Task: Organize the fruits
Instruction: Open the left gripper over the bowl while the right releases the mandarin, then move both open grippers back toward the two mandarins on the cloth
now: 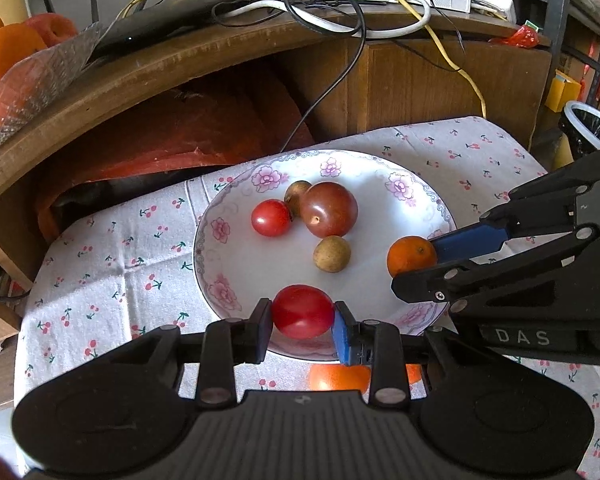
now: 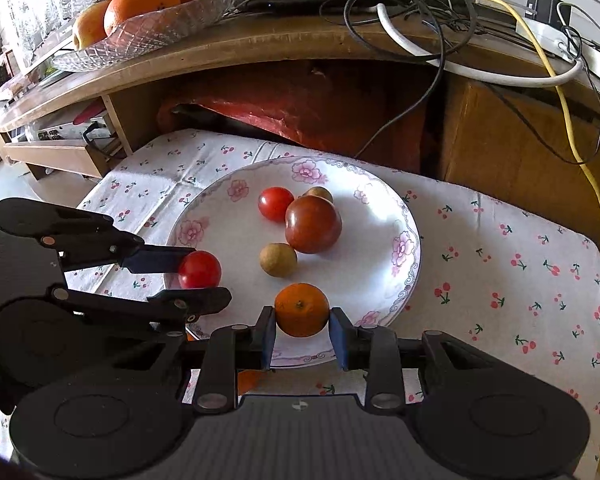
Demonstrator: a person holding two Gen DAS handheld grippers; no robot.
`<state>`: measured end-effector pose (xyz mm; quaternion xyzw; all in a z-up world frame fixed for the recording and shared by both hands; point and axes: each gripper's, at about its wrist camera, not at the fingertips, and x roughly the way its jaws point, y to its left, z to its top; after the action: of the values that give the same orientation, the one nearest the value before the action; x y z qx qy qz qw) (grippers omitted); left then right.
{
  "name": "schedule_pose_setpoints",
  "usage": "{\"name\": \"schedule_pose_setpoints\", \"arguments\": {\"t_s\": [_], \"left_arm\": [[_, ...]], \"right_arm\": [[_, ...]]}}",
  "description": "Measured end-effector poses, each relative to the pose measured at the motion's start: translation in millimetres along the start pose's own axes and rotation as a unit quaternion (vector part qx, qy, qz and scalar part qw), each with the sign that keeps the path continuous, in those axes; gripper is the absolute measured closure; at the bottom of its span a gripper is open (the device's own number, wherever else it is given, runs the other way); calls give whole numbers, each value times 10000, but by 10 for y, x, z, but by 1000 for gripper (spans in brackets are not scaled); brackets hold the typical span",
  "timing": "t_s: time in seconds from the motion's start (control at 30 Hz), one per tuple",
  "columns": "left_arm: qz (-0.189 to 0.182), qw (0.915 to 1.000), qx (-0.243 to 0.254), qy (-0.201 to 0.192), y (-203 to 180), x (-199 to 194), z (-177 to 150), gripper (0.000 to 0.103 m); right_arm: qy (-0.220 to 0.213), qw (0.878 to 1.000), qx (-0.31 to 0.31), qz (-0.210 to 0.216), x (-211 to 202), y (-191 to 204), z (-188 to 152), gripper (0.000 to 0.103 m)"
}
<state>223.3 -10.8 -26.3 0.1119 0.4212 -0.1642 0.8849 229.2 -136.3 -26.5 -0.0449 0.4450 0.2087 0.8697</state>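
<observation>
- Currently, left wrist view: left gripper (image 1: 302,316) is closed round a red tomato (image 1: 302,311) over the near rim of the floral plate (image 1: 384,168). Lower it before letting go, clear of the longan (image 1: 331,254). Its long axis runs across the jaws.
- Right wrist view: right gripper (image 2: 301,330) pinches a small orange (image 2: 301,309), stem dimple facing the camera, over the near rim. Release low so it won't roll.

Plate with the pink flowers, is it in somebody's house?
Probably a home living room. The plate sits on a cherry-print cloth; behind it a wooden cabinet holds a glass fruit bowl and tangled cables.
</observation>
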Motion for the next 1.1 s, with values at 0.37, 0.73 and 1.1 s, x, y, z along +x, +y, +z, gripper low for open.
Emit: {"name": "schedule_pose_setpoints", "arguments": {"t_s": [0.37, 0.73, 1.1], "left_arm": [[-14, 10000, -70, -8, 17, -11, 8, 63], [17, 9999, -116, -122, 37, -85, 25, 62], [-123, 9997, -25, -198, 0, -234, -1, 62]], "right_arm": [[-42, 10000, 31, -14, -16, -11, -2, 75], [-109, 9999, 23, -17, -77, 4, -12, 75], [-136, 9999, -26, 50, -235, 61, -64, 74]]}}
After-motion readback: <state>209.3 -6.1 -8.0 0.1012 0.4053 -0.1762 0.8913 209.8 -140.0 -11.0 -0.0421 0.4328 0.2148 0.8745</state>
